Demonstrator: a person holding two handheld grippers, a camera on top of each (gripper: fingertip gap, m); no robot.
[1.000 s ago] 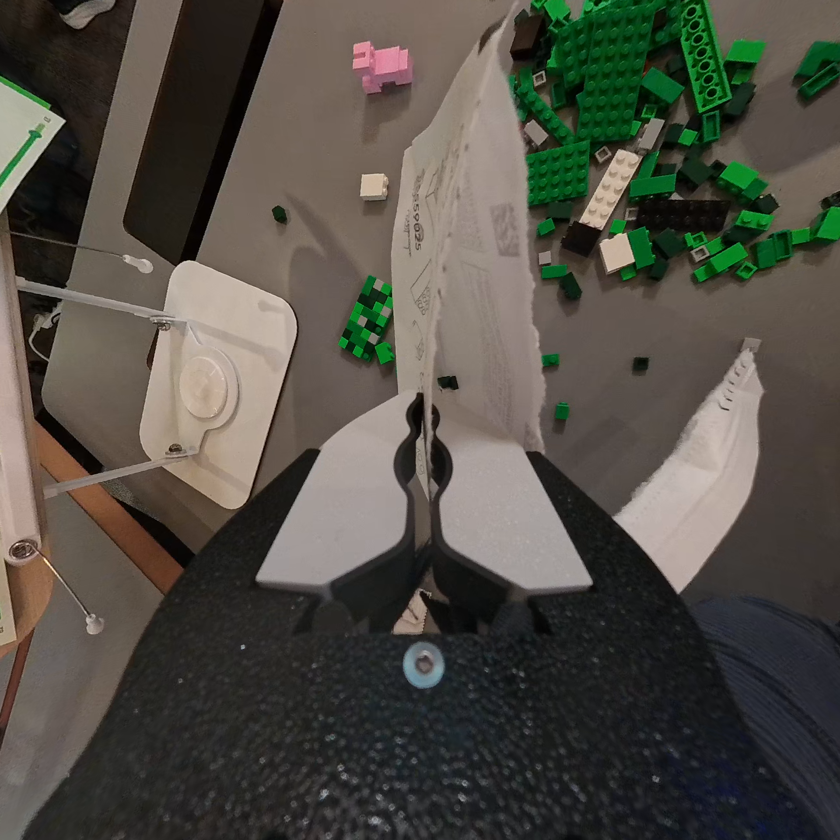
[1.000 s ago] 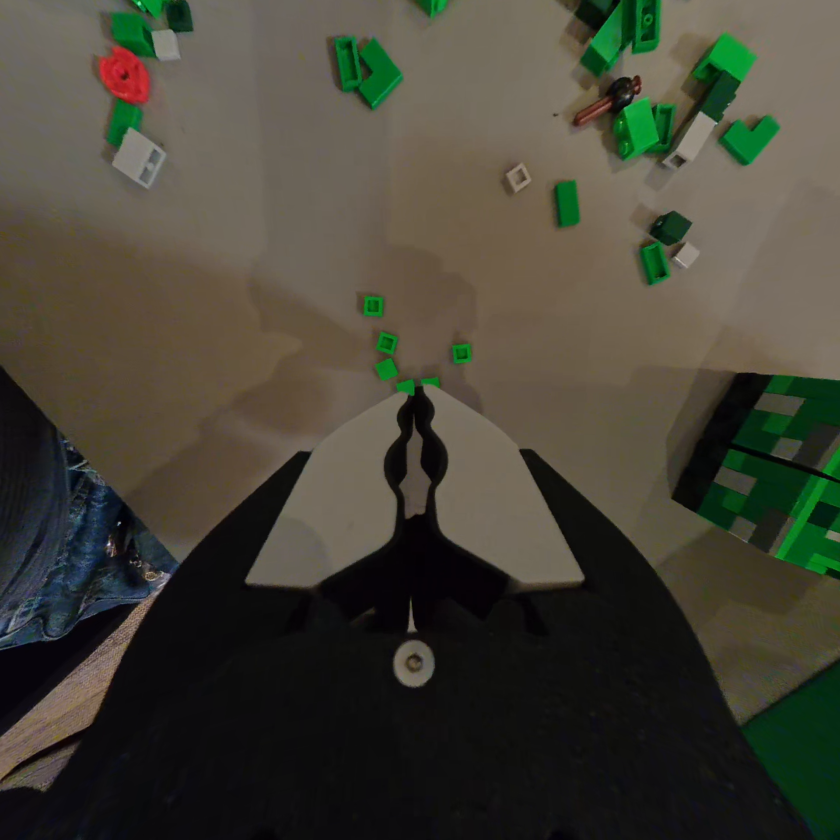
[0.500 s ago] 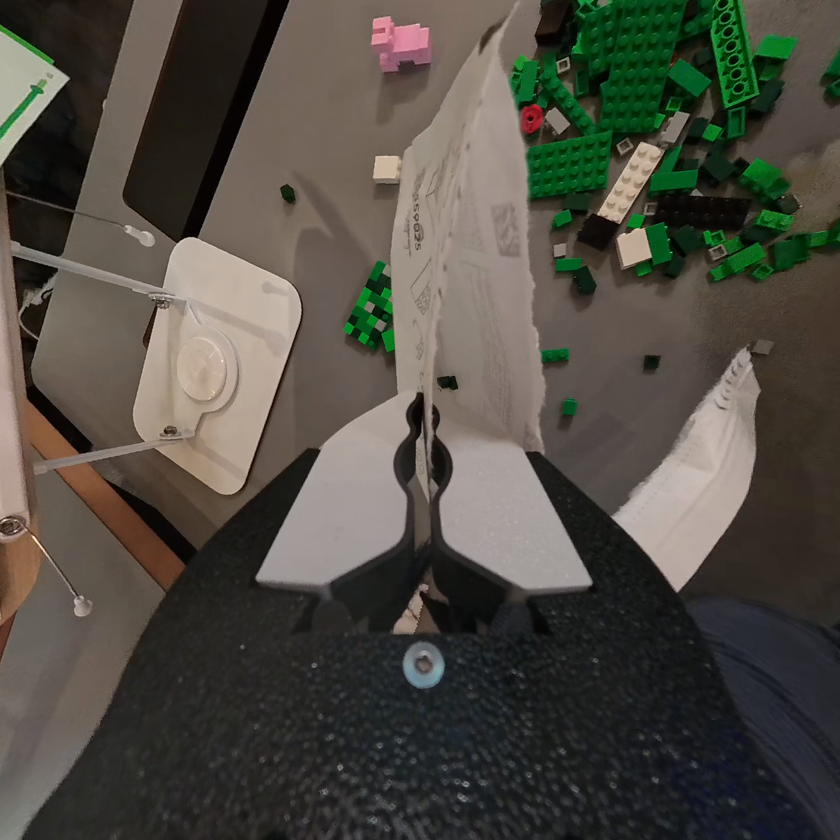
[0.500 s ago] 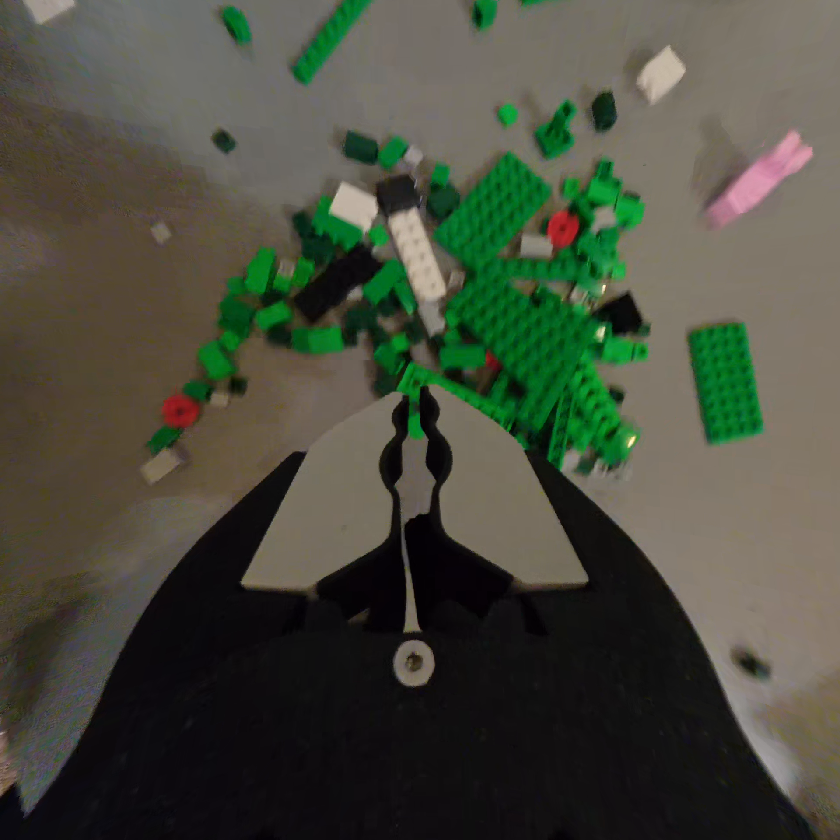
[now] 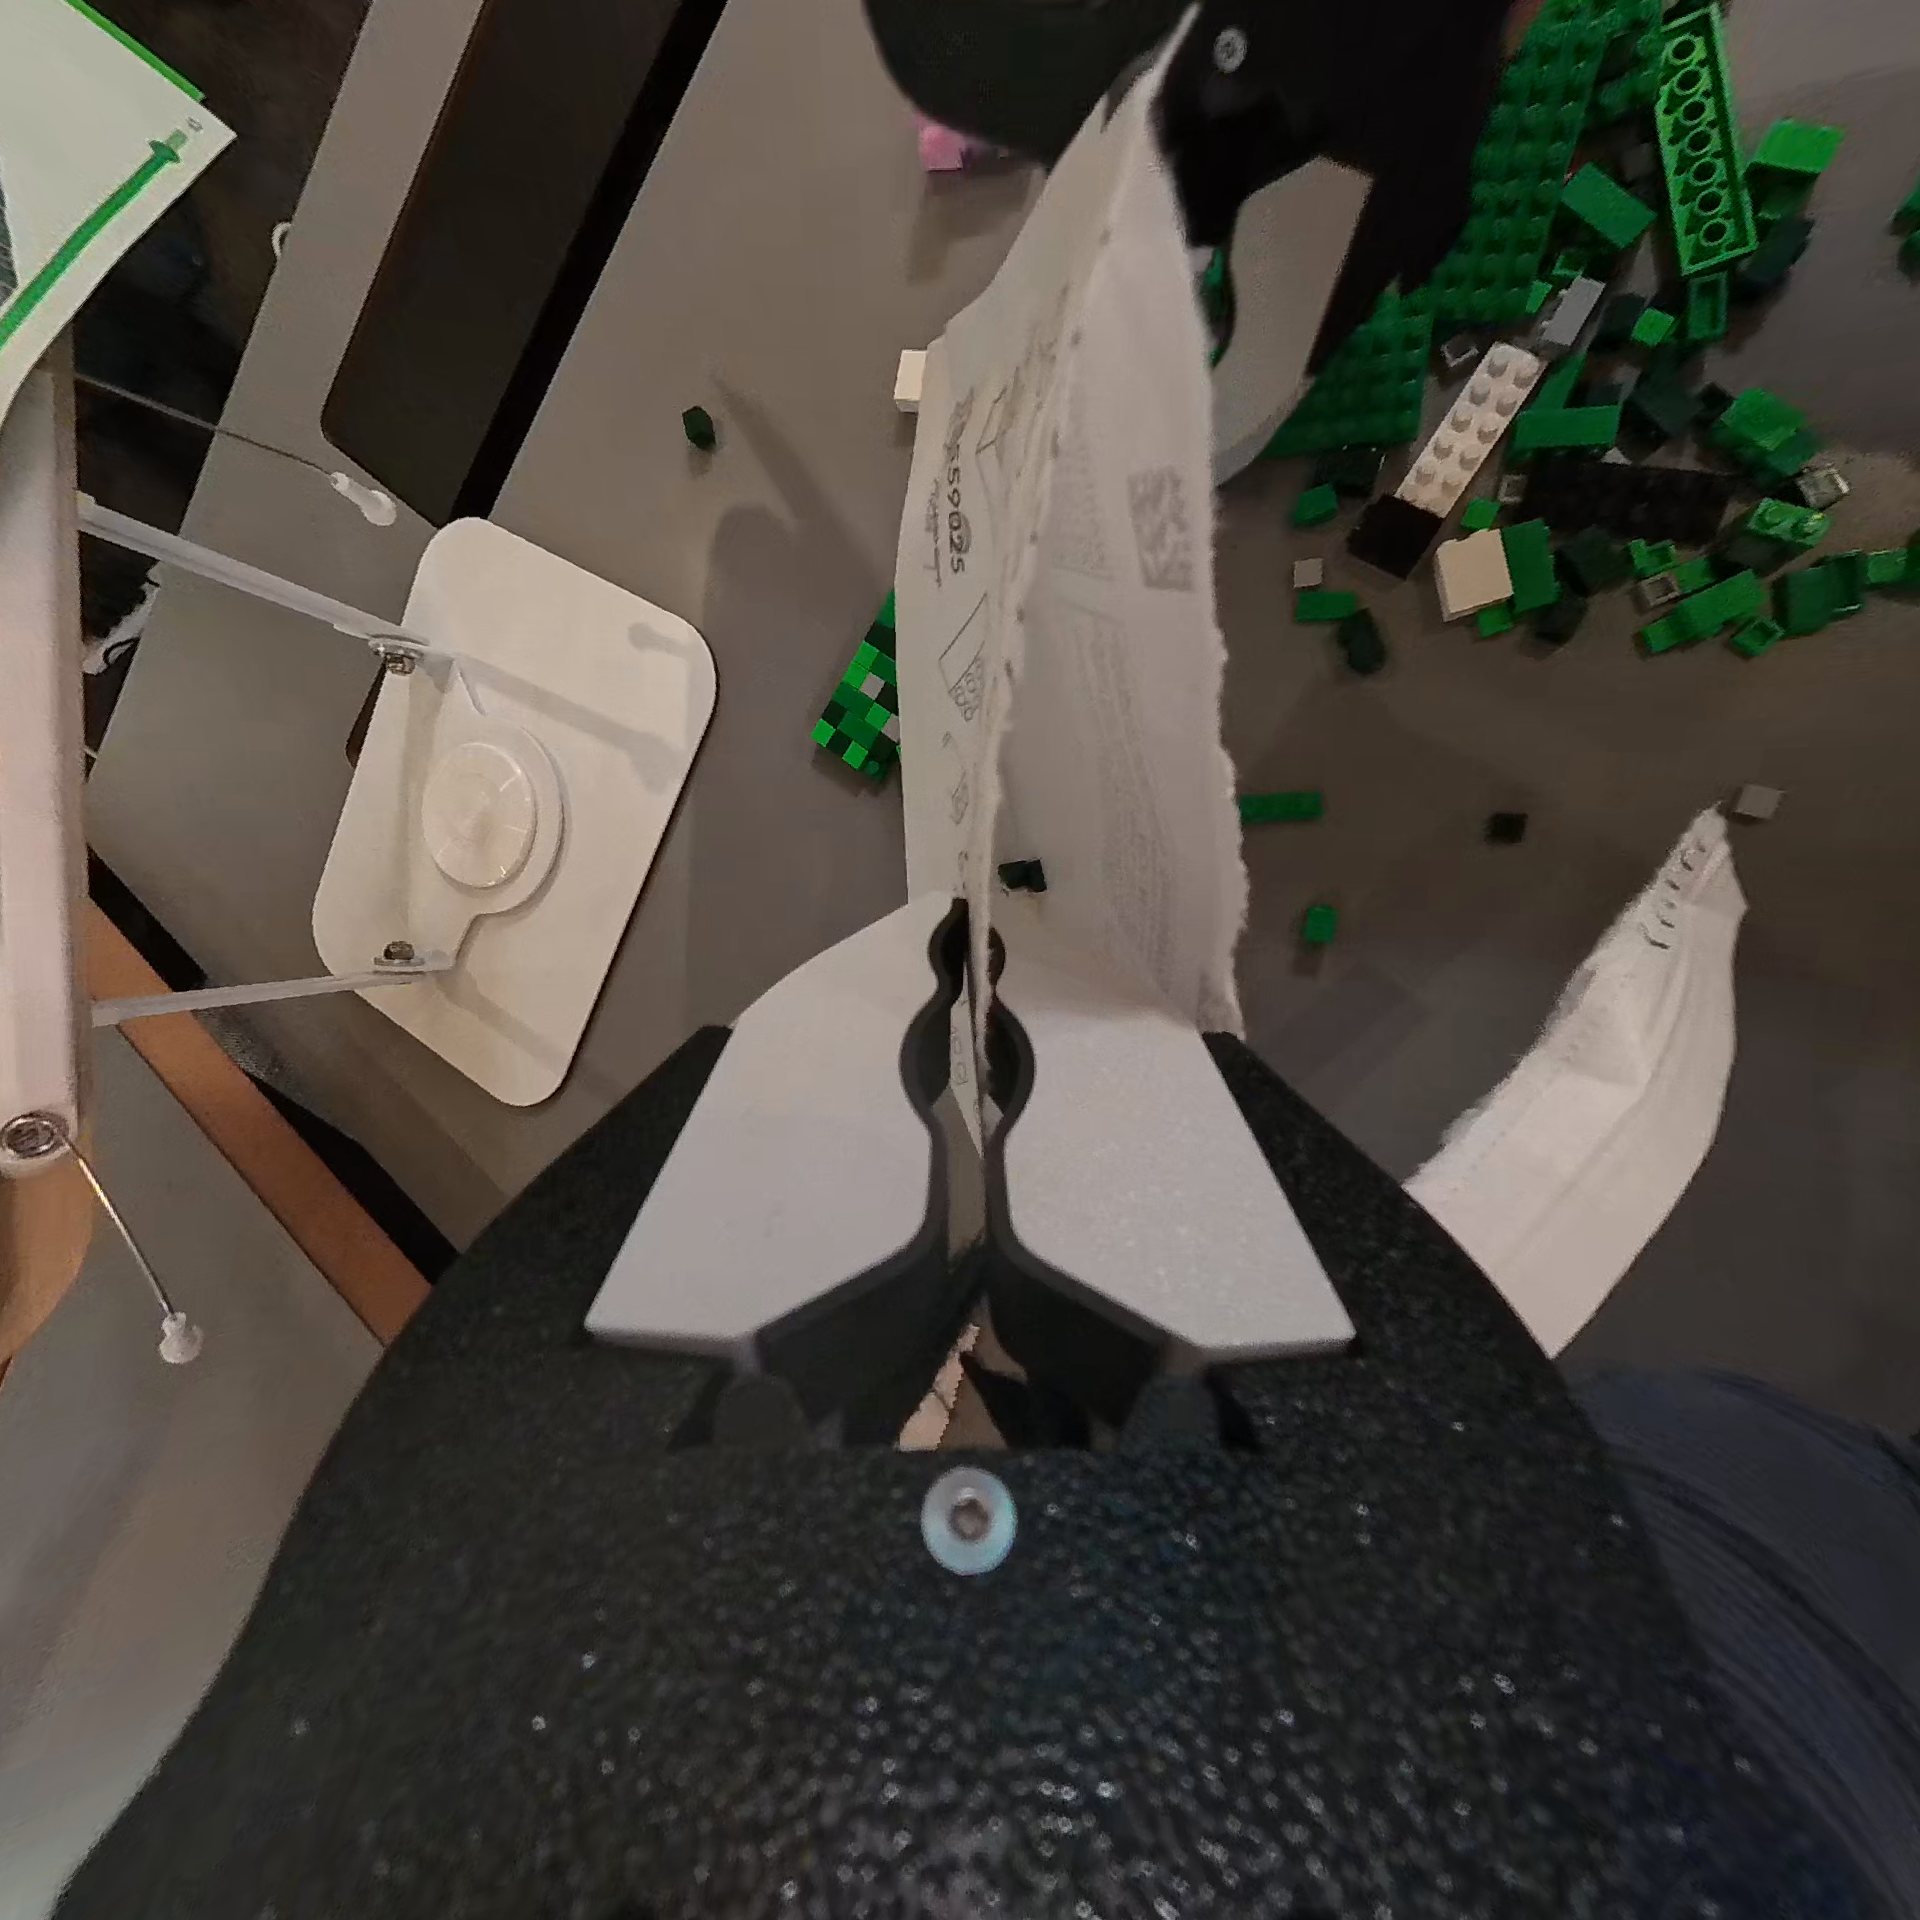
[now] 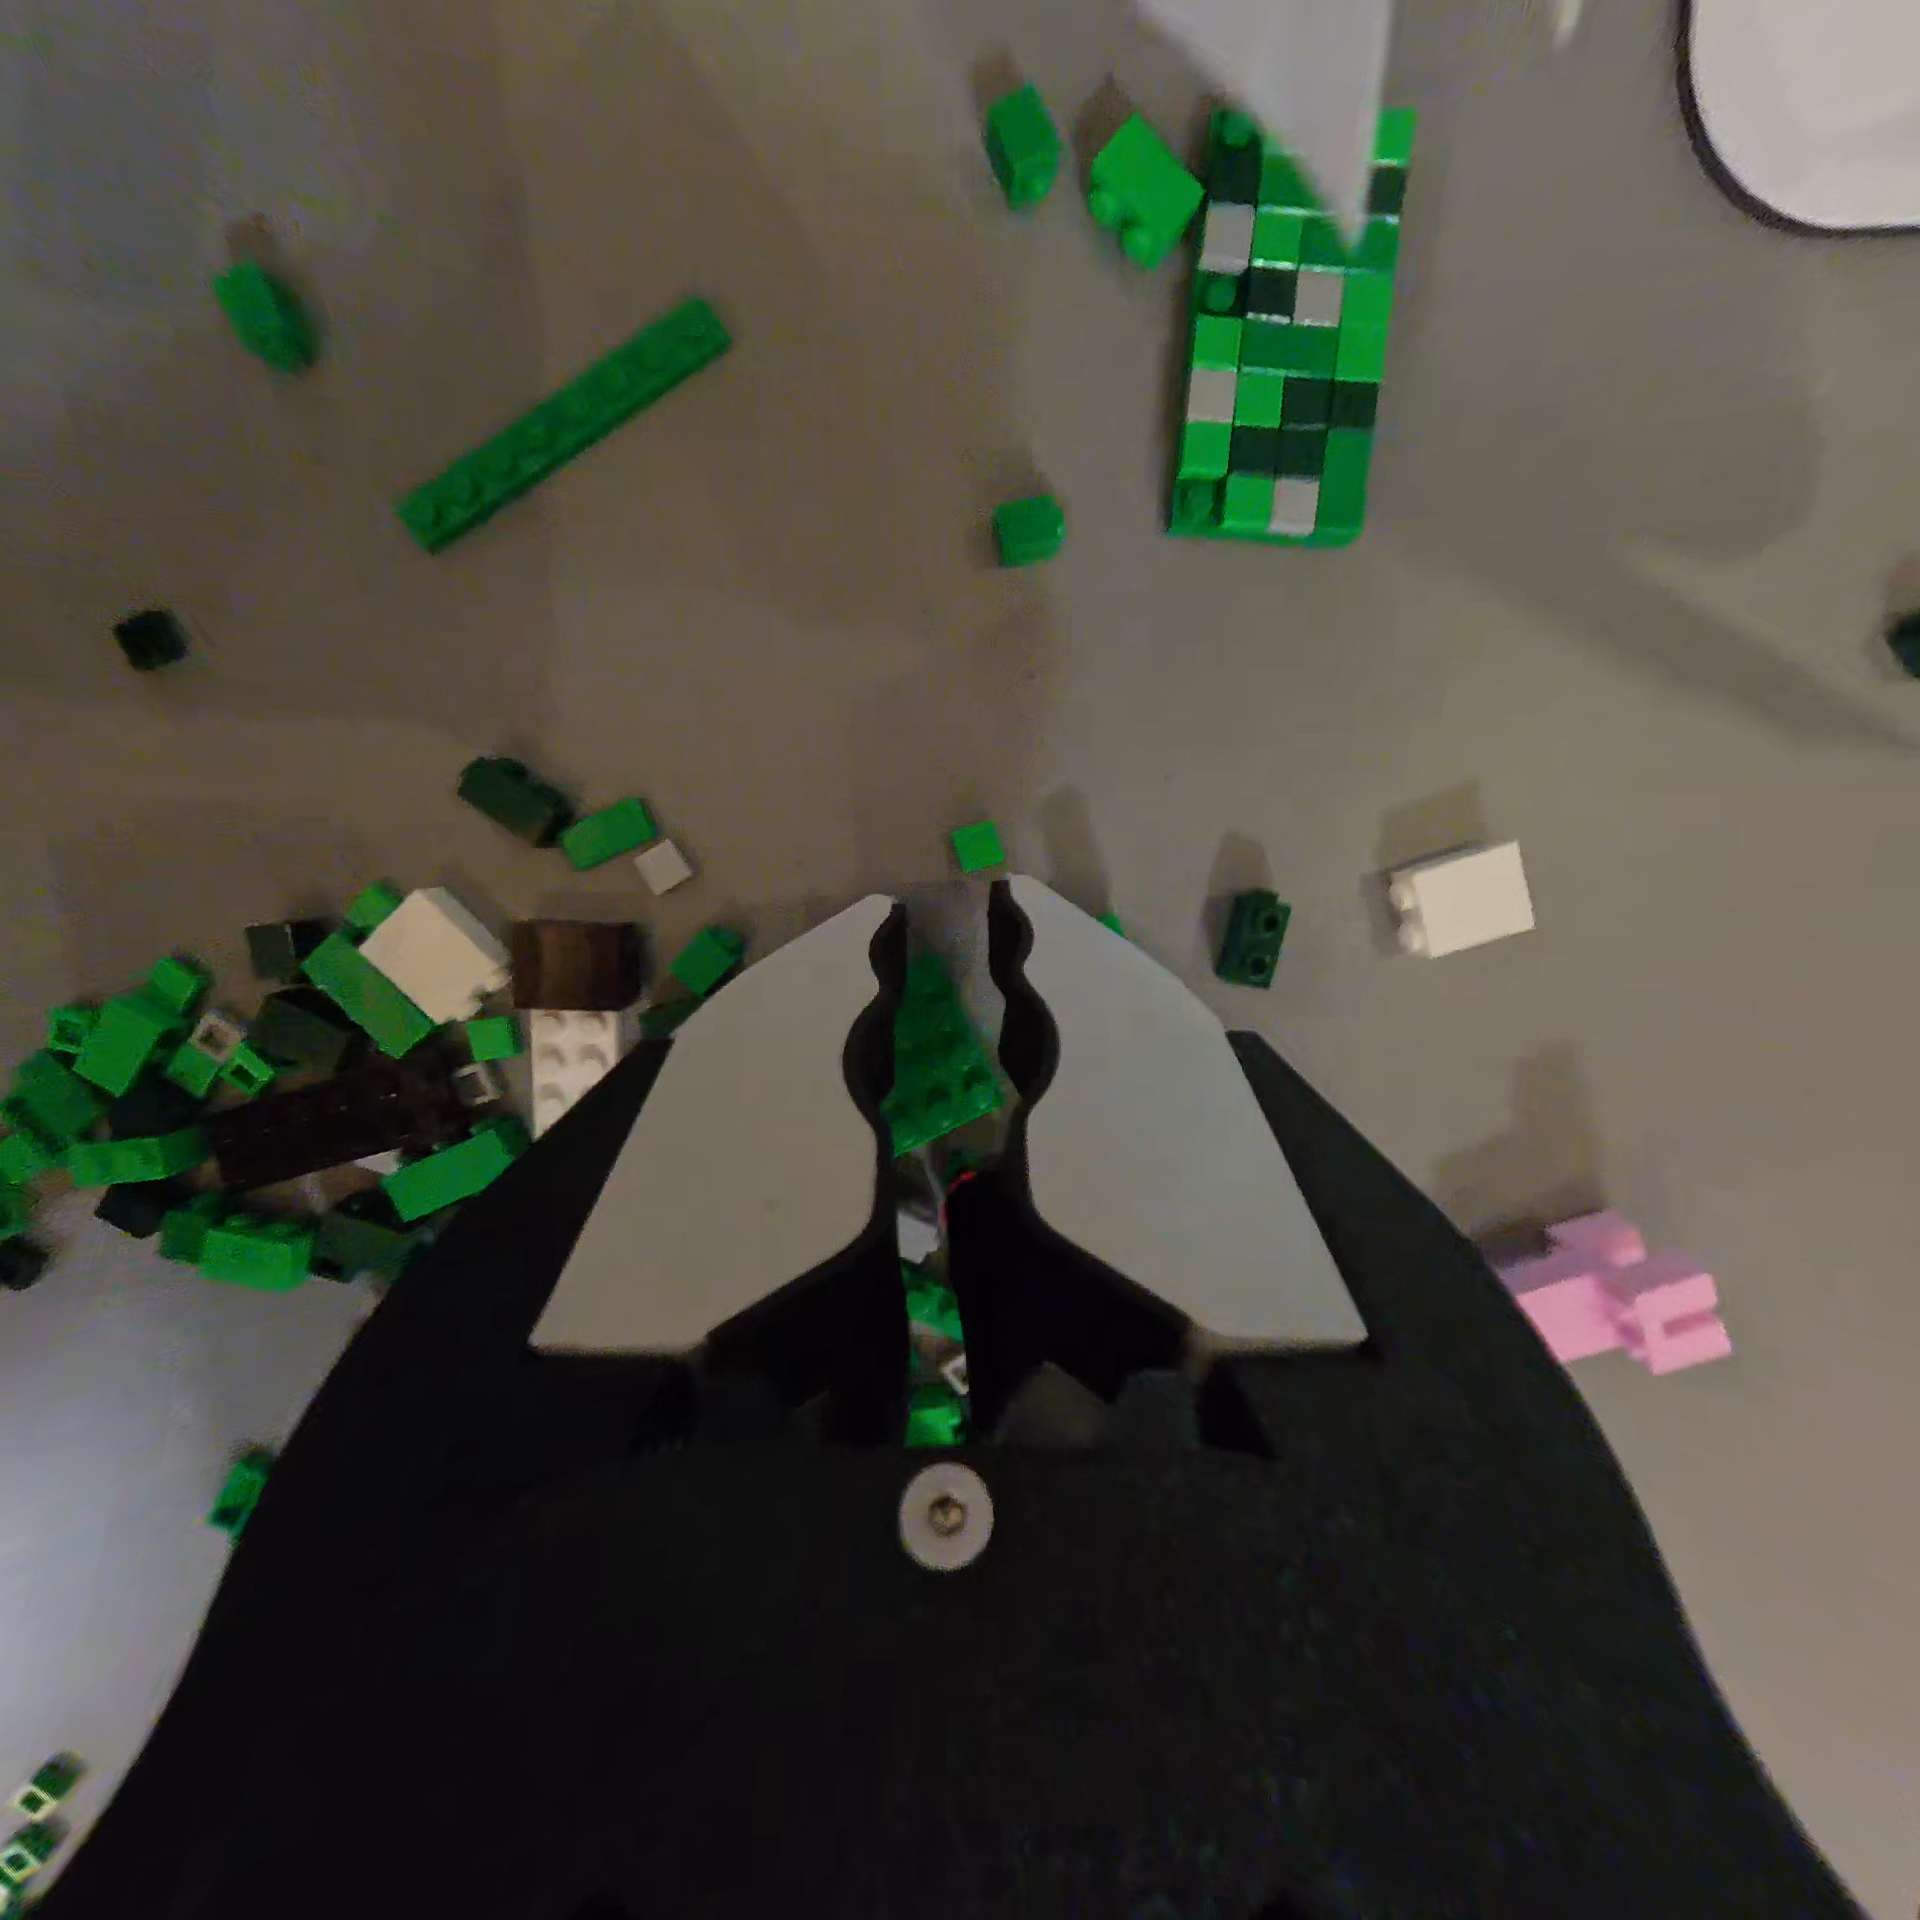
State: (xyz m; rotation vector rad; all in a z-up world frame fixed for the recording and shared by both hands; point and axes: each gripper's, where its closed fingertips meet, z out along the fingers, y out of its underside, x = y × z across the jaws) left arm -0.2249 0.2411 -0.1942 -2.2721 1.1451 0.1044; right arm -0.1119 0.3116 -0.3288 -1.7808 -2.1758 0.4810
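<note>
**Paper clamped on the left, green bricks under the right**

Paper fills the left gripper: its jaws are pressed together on the lower edge of a torn white printed bag, which stands up from the fingertips. The bag's ragged edges hang free above the grey table. That is a thin sheet held close to a tear. To my eye it calls for even pressure and no twisting, or it slips or rips further.

At the bag's top edge, the right gripper shows as a dark shape; whether it touches the paper I cannot tell. A second strip of white paper curls off to the right.

In the right wrist view, the right gripper has its jaws a narrow way apart and clamps nothing that I can see. A green wedge plate shows through the gap, apparently lying below. A small green tile sits just beyond the tips.

Further out are:
- a white brick
- a pink pig figure
- a green mosaic plate
- a long green plate
- the heaped brick pile
</note>
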